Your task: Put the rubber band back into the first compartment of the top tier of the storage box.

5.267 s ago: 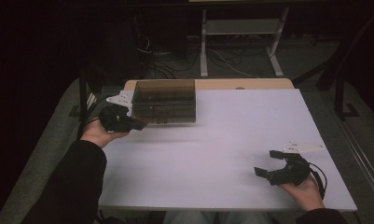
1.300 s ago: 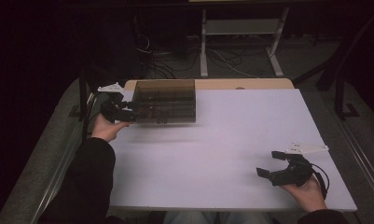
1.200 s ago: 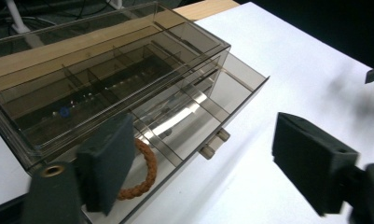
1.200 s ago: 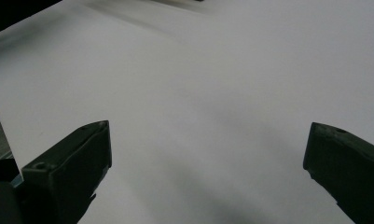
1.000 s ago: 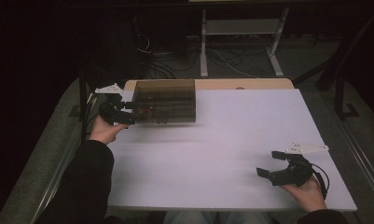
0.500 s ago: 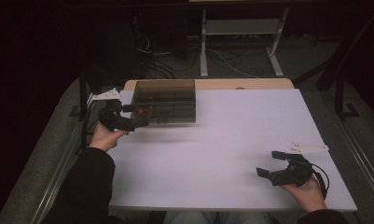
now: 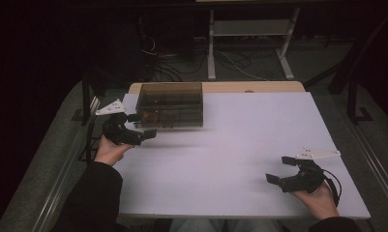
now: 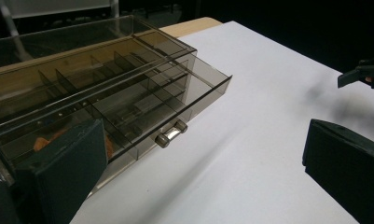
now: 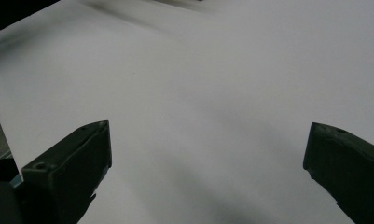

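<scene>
High view: smoked clear plastic organizer box (image 7: 170, 105) sits at the table's (image 7: 240, 145) far left corner, lower drawer (image 8: 142, 112) slid out a bit, dividers inside
Left gripper (image 7: 139, 126): jaws just spread wide — nothing between them, right beside the drawer
Right gripper (image 7: 278, 169): wide too, empty, near right edge
Surface: matte white, dark room around

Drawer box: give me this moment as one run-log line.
left gripper: open, jaws just opened, nothing between | drawer box: drawer pulled partly out, handle free | right gripper: open, over white table
</scene>
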A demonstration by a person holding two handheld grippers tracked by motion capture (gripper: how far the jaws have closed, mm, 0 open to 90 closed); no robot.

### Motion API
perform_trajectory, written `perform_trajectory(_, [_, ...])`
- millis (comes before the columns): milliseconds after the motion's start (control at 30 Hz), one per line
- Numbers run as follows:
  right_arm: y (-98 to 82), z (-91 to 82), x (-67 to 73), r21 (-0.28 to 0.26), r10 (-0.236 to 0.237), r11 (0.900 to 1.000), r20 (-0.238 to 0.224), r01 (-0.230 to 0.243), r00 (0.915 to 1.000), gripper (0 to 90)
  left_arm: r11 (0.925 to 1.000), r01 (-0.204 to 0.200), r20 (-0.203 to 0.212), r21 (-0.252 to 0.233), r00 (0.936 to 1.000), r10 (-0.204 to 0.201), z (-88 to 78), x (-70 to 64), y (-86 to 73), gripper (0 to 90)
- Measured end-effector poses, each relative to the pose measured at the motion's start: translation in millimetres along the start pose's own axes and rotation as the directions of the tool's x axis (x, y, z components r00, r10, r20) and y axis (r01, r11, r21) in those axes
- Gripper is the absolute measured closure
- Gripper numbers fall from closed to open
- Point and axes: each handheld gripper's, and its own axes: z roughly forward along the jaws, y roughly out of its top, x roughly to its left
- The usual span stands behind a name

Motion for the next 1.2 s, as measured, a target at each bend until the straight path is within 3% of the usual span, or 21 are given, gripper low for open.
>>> perform_trajectory(833, [0.0, -0.1, 0.0, 0.0, 0.001, 1.0, -0.001, -0.001, 1.0, 0.7, 0.9984, -0.048, 0.051, -0.031, 0.9975, 0.049, 7.9, -35.9, -21.5, 0.0])
perform_trajectory(1200, [-0.1, -0.3, 0.1, -0.003, -0.001, 1.0, 0.0, 0.001, 1.0, 0.7, 0.9983, -0.058, 0.08, -0.01, 0.9951, 0.059, 13.2, -47.7, -32.6, 0.0])
